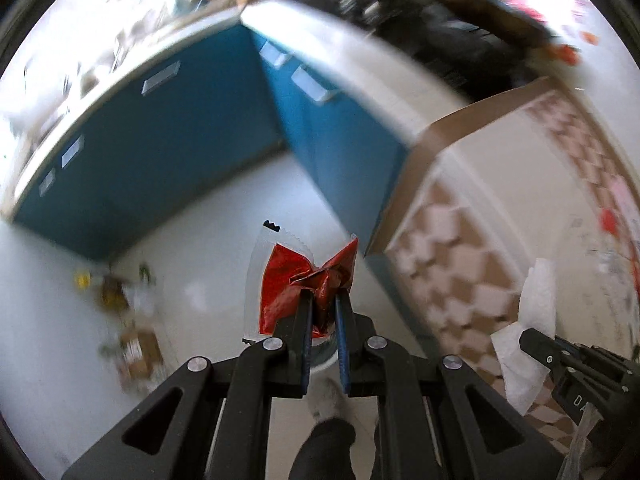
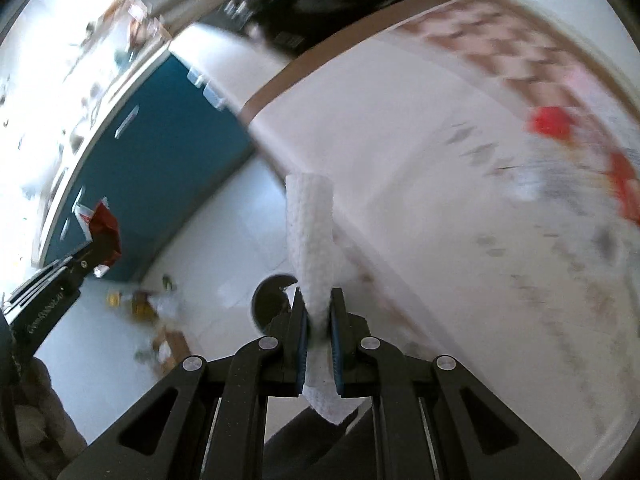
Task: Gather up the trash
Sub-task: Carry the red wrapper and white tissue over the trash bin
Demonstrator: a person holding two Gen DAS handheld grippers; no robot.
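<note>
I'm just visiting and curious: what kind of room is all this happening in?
Probably a home kitchen or dining area: blue cabinets under a cluttered white counter, a table with a checkered cloth, and a pale floor strewn with litter.

One red wrapper, one white paper towel, two grippers, four blue cabinet handles.
</note>
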